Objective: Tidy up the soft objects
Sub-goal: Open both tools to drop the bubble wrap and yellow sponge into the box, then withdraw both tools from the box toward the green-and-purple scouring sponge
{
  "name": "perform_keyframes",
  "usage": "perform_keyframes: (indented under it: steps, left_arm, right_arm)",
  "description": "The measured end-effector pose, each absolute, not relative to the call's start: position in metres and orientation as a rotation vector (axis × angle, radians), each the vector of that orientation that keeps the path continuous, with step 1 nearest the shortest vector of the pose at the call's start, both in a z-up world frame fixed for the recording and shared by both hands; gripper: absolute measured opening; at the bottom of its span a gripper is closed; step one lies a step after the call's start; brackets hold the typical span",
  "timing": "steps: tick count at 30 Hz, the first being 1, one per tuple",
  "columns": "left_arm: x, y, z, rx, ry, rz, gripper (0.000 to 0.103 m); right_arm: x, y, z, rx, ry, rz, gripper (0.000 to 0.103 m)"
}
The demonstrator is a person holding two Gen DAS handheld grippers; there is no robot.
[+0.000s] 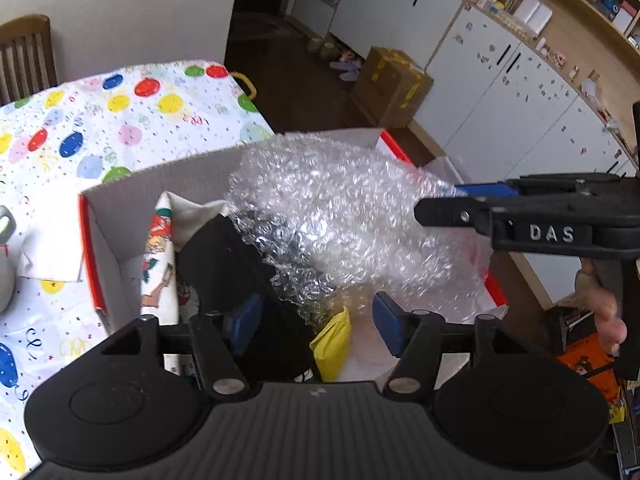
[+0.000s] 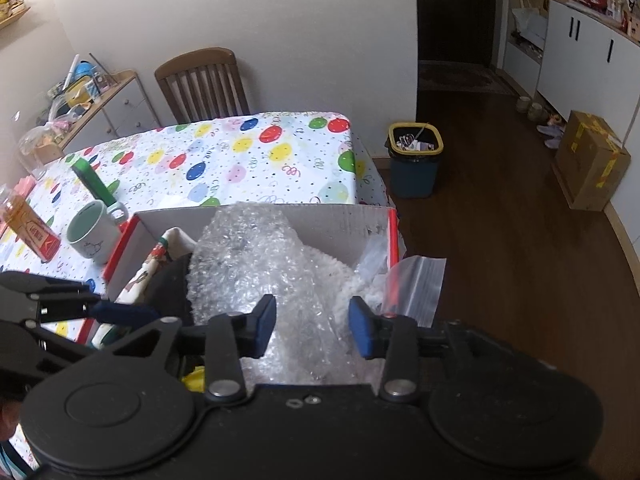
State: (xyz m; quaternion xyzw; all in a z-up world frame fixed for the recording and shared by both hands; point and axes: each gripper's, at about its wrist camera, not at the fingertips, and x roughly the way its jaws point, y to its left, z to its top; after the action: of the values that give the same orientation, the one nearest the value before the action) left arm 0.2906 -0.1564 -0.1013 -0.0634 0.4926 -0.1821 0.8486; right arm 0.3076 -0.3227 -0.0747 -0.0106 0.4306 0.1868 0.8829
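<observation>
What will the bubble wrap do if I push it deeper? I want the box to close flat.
The bubble wrap bulges above the cardboard box rim, so it probably compresses easily, then springs back. Its crumpled, see-through bulk suggests it is very light and floppy. The glossy film may slip between open claw pads.

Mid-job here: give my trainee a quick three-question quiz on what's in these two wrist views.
1. True or false: the bubble wrap lies inside the box.
2. Which stands on the tablecloth beside the box? A) a mug B) a kettle C) a lamp
3. In the right wrist view, are the right tool's pads pressing on the wrap, or standing apart?

Key
1. True.
2. A, the mug.
3. Apart; the wrap shows in the gap between them, ungripped.
</observation>
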Motion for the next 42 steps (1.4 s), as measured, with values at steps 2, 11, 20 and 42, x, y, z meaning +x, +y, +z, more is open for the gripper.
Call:
perform_keyframes:
  steps: [2, 11, 20, 42]
  left_arm:
    - [0.287, -0.153, -0.097, -0.140, 1.020, -0.376, 0.063]
    - [0.267, -0.134, -0.069, -0.131, 0.926, -0.333, 0.064]
    - [0.245, -0.101, -0.041, -0.144, 0.842, -0.283, 0.066]
    - [0.241, 0.059, -0.015, -0.200, 0.731, -0.102, 0.091]
  right_arm:
    - [0.304, -0.322, -0.069, -0.026, 0.888, 0.406, 0.048]
    - [0.286, -0.304, -0.044, -0.072, 0.841, 0.488, 0.063]
    - [0.271, -0.266, -0.024, -0.105, 0.805, 0.566, 0.076]
    - [0.300, -0.130, -0.013, -0.119, 0.805, 0.647, 0.100]
